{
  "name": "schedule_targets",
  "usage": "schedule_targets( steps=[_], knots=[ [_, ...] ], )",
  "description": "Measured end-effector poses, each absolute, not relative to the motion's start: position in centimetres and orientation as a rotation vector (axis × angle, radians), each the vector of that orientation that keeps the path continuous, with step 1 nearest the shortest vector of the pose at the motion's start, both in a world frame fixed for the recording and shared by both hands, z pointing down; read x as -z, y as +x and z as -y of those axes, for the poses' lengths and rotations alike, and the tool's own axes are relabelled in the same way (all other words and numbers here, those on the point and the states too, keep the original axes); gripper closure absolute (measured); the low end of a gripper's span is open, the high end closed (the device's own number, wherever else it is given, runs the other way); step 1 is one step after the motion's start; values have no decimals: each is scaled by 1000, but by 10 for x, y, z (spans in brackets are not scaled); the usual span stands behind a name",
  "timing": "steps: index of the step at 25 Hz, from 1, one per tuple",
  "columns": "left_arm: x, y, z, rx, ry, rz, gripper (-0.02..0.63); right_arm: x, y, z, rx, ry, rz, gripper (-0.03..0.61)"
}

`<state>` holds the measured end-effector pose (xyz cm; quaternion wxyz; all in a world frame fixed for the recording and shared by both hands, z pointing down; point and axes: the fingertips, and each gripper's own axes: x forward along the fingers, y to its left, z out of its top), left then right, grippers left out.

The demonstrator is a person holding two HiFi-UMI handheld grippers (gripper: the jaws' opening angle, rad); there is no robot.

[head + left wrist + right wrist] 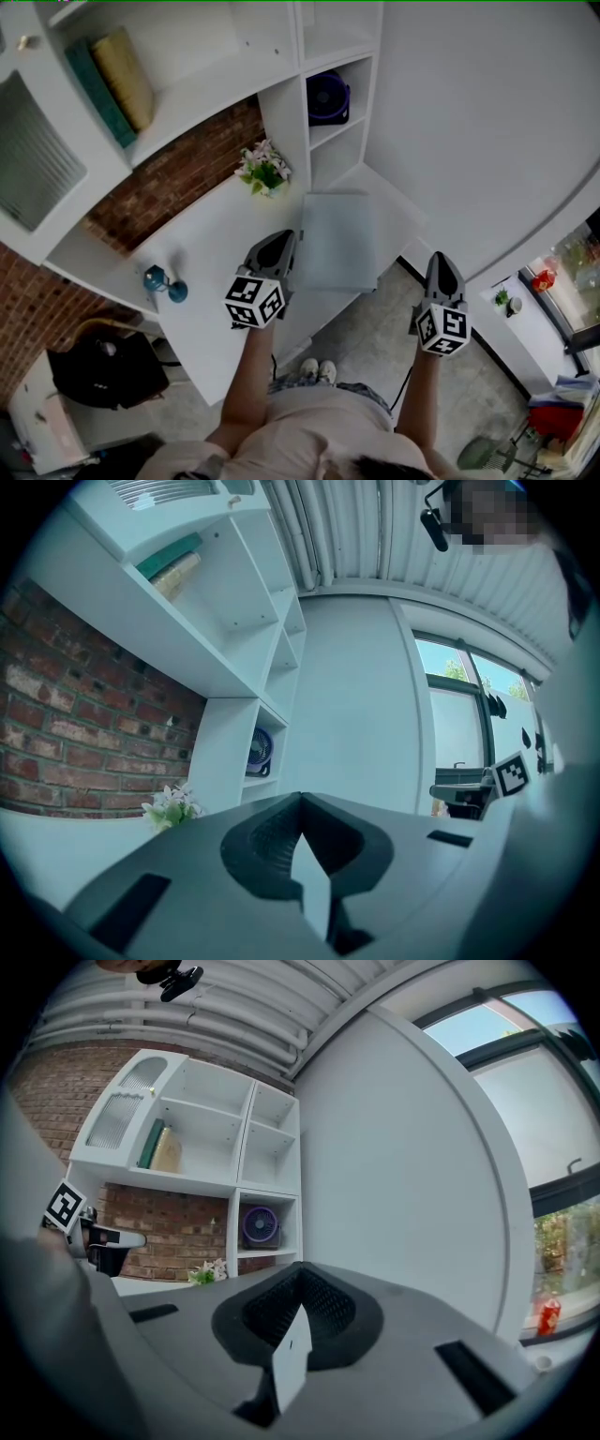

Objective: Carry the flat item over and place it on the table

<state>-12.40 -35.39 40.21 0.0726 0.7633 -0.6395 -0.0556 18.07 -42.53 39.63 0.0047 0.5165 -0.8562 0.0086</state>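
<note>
flat item [339, 239] lies on table [202, 281] near flowers [263, 169], left claw [284, 240] beside it.

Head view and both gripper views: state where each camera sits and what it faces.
Head view: on the head, facing steeply down at the table and flat item; forearms, shoes, left gripper and right gripper show.
Left gripper view: on that gripper, level along its shut jaws toward the shelves; right gripper's cube shows.
Right gripper view: likewise toward the shelves; left gripper's cube shows.
Both gripper views share the fan and flowers.
</note>
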Motion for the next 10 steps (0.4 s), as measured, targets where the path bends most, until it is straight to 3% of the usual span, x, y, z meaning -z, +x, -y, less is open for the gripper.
schedule_targets(
  steps=[10],
  knots=[
    [-405,-126,355,173,2286,1916,586,-399,178,428,-23,1609,2671,565]
  ],
)
